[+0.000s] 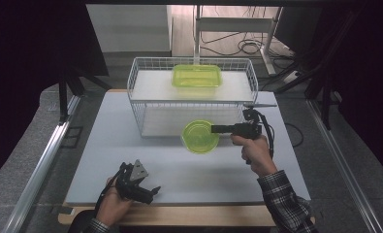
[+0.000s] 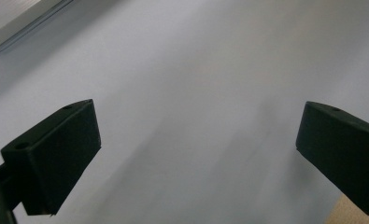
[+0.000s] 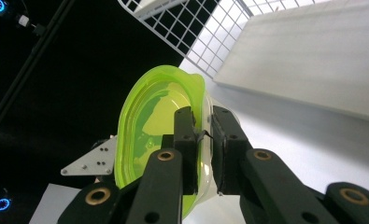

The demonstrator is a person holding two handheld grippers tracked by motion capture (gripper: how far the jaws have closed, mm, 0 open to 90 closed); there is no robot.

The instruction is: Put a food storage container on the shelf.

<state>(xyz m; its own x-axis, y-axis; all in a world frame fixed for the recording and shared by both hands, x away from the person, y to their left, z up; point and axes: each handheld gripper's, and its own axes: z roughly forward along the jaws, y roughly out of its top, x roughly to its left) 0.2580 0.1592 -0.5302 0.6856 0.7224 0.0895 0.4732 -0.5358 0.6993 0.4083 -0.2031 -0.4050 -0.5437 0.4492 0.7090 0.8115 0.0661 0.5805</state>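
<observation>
Right tool (image 3: 203, 135) clenches one round green lid (image 3: 149, 126); left tool (image 2: 196, 154) released, one green tub (image 1: 197, 76)

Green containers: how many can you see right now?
2. A rectangular green container sits on the top shelf of the wire rack. A round green container is clamped by its rim in the right gripper, in front of the rack.
</observation>
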